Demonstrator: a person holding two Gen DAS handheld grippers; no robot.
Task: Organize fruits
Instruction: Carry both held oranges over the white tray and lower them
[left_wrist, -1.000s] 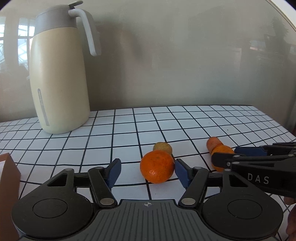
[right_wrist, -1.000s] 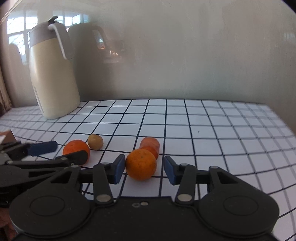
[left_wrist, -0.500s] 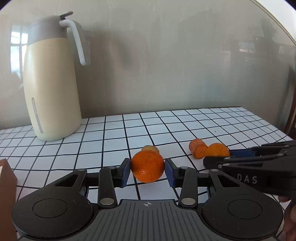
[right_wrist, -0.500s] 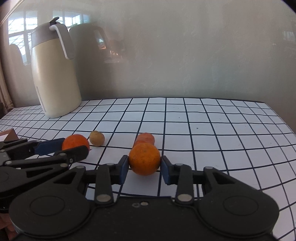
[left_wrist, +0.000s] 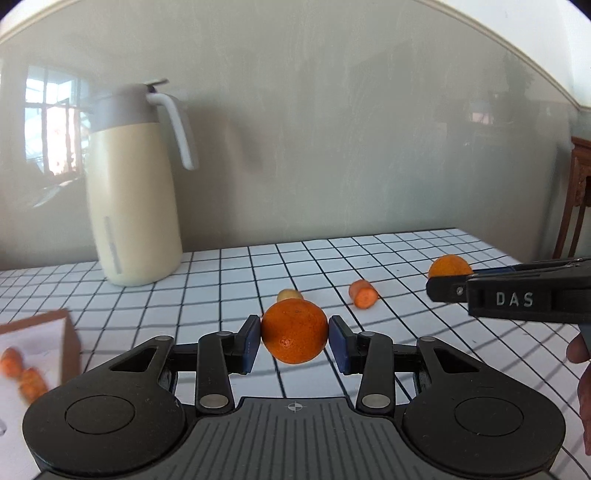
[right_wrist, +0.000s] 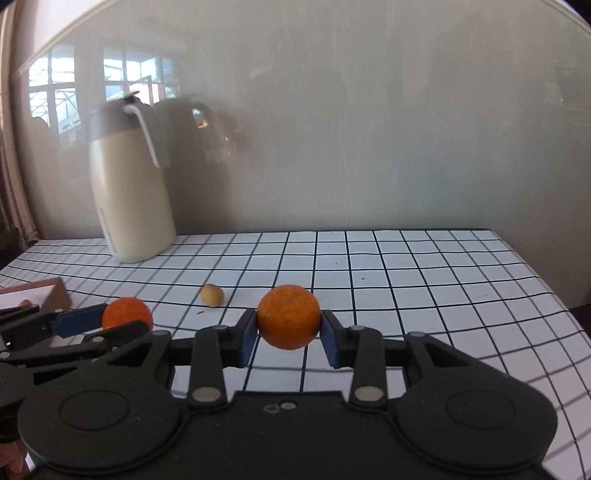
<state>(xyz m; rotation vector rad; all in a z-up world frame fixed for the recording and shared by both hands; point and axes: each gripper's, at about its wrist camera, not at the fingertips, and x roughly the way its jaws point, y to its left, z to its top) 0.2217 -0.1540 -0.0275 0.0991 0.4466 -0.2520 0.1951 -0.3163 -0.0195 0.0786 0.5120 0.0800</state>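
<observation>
At the far left a brown box (left_wrist: 70, 332) with a white inside lies on the gridded table (left_wrist: 406, 258); only the left wrist view shows the blurred orange pieces (left_wrist: 22, 373) in it. A cream jug (left_wrist: 135, 206) stands upright behind it near the wall, handle to the right.

The left gripper (left_wrist: 294, 338) has its blue pads clamped on the left orange (left_wrist: 294, 331), held clear above the table. That fruit is nearly round, so no long axis or heading can be told. Just behind it a small tan fruit (left_wrist: 289, 294) sits on the table, half hidden in this view and fully shown from the right wrist.

Further right a carrot stub (left_wrist: 364, 293) lies with its cut face toward the camera, its long axis running away and leftward; the right wrist view does not show it.

The right gripper (right_wrist: 289, 332) is clamped on the right orange (right_wrist: 289, 316), also lifted, equally round. Nothing stands between the two grippers.
</observation>
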